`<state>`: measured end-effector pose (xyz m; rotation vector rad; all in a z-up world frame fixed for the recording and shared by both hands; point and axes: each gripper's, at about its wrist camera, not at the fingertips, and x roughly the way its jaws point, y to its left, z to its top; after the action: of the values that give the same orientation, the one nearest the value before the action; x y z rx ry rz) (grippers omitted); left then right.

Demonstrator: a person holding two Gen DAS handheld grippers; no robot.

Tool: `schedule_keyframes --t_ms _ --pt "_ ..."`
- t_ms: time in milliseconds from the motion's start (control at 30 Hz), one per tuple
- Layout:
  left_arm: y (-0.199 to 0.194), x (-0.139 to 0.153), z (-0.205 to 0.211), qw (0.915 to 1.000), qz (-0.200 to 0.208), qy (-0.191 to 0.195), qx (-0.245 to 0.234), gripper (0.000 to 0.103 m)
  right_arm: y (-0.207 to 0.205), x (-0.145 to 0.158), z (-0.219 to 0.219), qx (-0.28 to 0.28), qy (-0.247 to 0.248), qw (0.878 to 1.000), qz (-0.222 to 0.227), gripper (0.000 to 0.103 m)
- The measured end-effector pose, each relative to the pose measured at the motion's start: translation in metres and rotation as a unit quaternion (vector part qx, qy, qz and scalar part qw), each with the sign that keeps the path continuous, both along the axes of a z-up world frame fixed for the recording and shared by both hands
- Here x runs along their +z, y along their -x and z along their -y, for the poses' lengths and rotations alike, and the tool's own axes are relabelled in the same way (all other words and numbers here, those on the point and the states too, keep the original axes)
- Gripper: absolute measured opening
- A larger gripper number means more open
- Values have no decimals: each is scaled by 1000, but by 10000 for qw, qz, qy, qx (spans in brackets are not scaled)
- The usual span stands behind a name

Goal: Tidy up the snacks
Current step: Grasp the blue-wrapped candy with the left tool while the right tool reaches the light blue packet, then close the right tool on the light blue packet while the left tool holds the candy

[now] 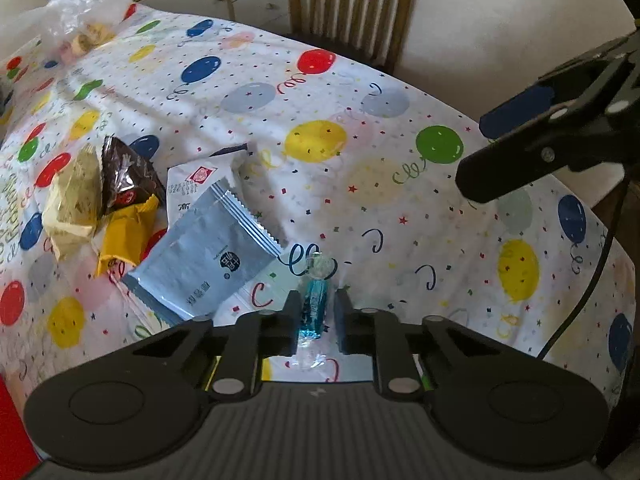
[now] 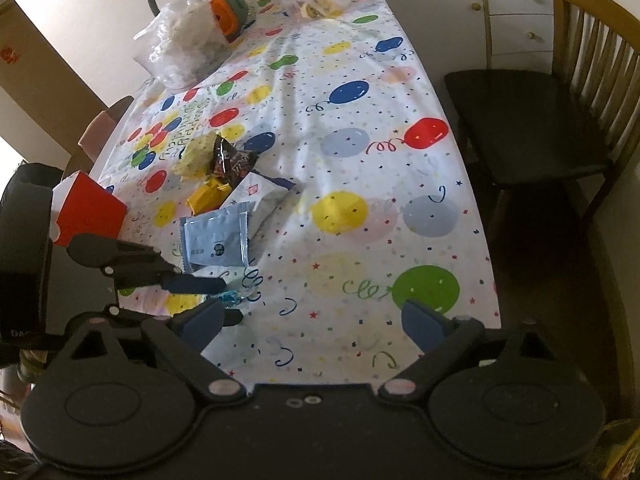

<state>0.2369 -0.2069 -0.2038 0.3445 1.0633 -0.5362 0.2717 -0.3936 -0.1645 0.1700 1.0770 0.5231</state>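
Note:
My left gripper point(image 1: 317, 316) has its jaws close on either side of a blue wrapped candy point(image 1: 315, 306) that lies on the balloon tablecloth point(image 1: 360, 184); a small gap shows on the right side. Left of it lies a pile of snacks: a pale blue packet point(image 1: 208, 256), a white packet point(image 1: 196, 184), a yellow packet point(image 1: 124, 232), a dark brown packet point(image 1: 124, 176) and a cream packet point(image 1: 74, 204). My right gripper point(image 2: 314, 326) is open and empty above the cloth. It also shows in the left wrist view point(image 1: 516, 140). The candy point(image 2: 234, 298) shows under the left gripper's fingers point(image 2: 192, 284).
A red box point(image 2: 90, 212) stands at the table's left edge. Clear plastic bags point(image 2: 188, 48) with items lie at the far end. A wooden chair point(image 2: 532, 132) stands at the table's right side, a cabinet point(image 2: 516, 20) behind it.

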Motion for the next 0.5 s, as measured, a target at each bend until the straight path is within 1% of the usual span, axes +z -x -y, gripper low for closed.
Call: schedule_keyframes --t_ms 67,200,333,500 --pt "1 0 1 9999 3 32 159 11 0 -1 0 -18 0 10000 -7 95" --pt "3 1 -6 9984 -10 124 557 11 0 -1 -5 10 52 10000 -20 93" --pt "4 3 -24 9930 -124 316 1131 11 -1 0 -10 60 112 9999 -5 92" --pt "15 12 -49 9847 -60 585 1643 11 -4 5 -26 236 180 9995 53 92"
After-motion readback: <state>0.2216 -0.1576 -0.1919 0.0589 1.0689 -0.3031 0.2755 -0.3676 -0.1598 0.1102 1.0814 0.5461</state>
